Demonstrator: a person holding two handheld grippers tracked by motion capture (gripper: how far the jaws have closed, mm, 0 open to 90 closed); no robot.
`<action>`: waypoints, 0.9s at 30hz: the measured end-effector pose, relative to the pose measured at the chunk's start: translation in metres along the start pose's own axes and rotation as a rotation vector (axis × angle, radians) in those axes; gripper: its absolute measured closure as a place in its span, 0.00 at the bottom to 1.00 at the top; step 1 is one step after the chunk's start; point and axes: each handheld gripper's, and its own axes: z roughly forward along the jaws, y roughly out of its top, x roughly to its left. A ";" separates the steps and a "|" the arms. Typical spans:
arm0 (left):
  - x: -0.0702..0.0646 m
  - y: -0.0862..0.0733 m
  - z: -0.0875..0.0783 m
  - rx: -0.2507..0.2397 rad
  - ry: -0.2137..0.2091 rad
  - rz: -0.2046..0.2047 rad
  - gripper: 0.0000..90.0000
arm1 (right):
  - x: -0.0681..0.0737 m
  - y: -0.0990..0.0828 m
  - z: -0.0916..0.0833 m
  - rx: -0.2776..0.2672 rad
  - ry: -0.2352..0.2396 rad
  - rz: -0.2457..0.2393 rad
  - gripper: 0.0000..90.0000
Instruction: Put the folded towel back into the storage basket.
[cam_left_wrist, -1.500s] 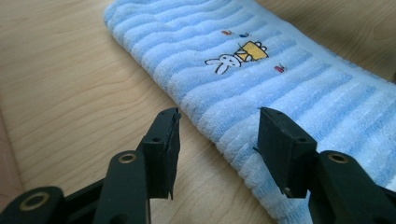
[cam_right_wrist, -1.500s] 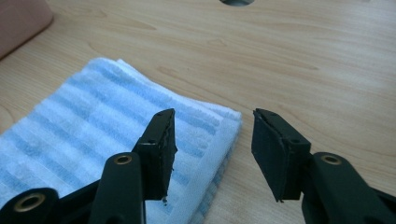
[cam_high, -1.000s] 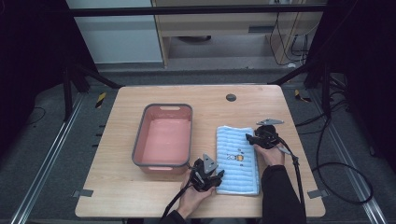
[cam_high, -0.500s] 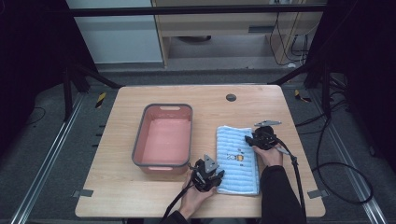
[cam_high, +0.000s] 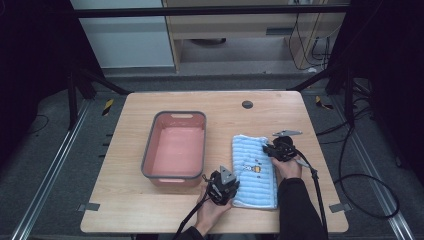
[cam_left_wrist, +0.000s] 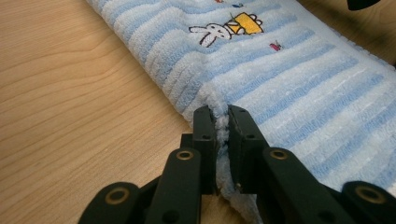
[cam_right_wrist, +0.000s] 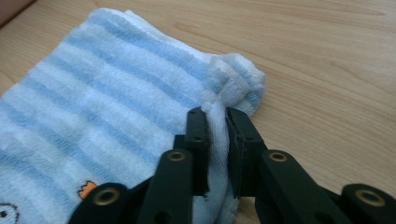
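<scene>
A pink tub (cam_high: 174, 147) stands just left of the left gripper (cam_high: 223, 186). That gripper's jaws have just been closing and now pinch the near left edge of the striped blue towel (cam_high: 254, 170), which lies flat on the table (cam_high: 120, 210) between both grippers. The right gripper (cam_high: 276, 150), its jaws likewise just closed, clamps the towel's far right edge.

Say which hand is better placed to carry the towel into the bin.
Left, probably. The left tool pinches the towel edge on the side beside the pink bin; the right tool grips the far edge, with the towel between it and the bin.
</scene>
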 end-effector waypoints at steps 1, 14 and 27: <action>0.000 0.000 0.000 -0.001 0.001 -0.001 0.93 | 0.000 0.000 0.000 -0.001 0.000 0.002 0.90; 0.004 0.003 -0.009 -0.044 -0.037 -0.034 0.96 | 0.000 0.005 -0.016 -0.050 0.017 0.007 0.93; 0.002 0.018 -0.033 -0.106 -0.057 -0.020 0.96 | 0.014 0.022 -0.044 -0.123 -0.002 -0.032 0.93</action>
